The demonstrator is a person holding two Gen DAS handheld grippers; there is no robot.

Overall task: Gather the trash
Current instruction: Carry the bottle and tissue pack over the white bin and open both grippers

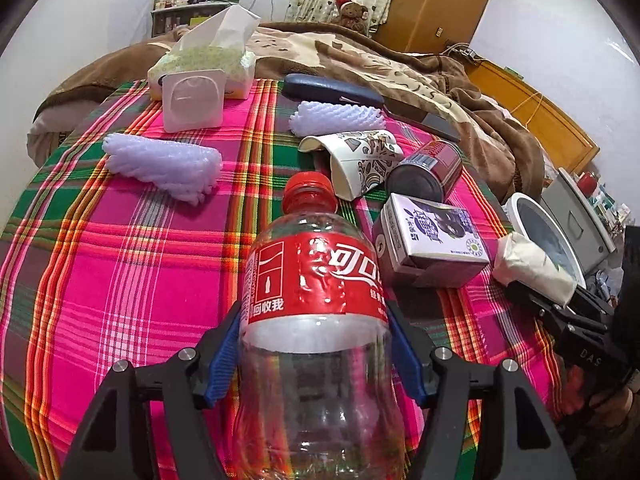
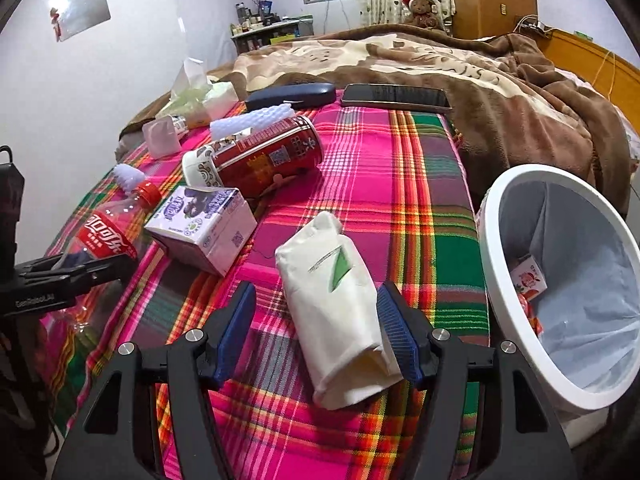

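Note:
An empty clear Coke bottle (image 1: 316,280) with a red cap and label lies on the plaid bedspread (image 1: 120,280), pointing away from me. My left gripper (image 1: 314,320) is shut on its body, one blue pad against each side. In the right wrist view a white paper pouch (image 2: 336,296) with a green mark lies between the fingers of my right gripper (image 2: 316,296). The right pad (image 2: 396,332) touches it, while the left pad stands clear of it, so this gripper is open. A white bin (image 2: 490,264) with a liner stands right of the pouch.
A purple milk carton (image 1: 432,236), red can (image 1: 432,168), paper cup (image 1: 360,160) and two foam nets (image 1: 164,164) lie on the bedspread. A tissue pack (image 1: 208,64), glasses case (image 1: 332,88) and phone (image 2: 396,98) sit farther back. A brown blanket (image 2: 500,92) lies beyond.

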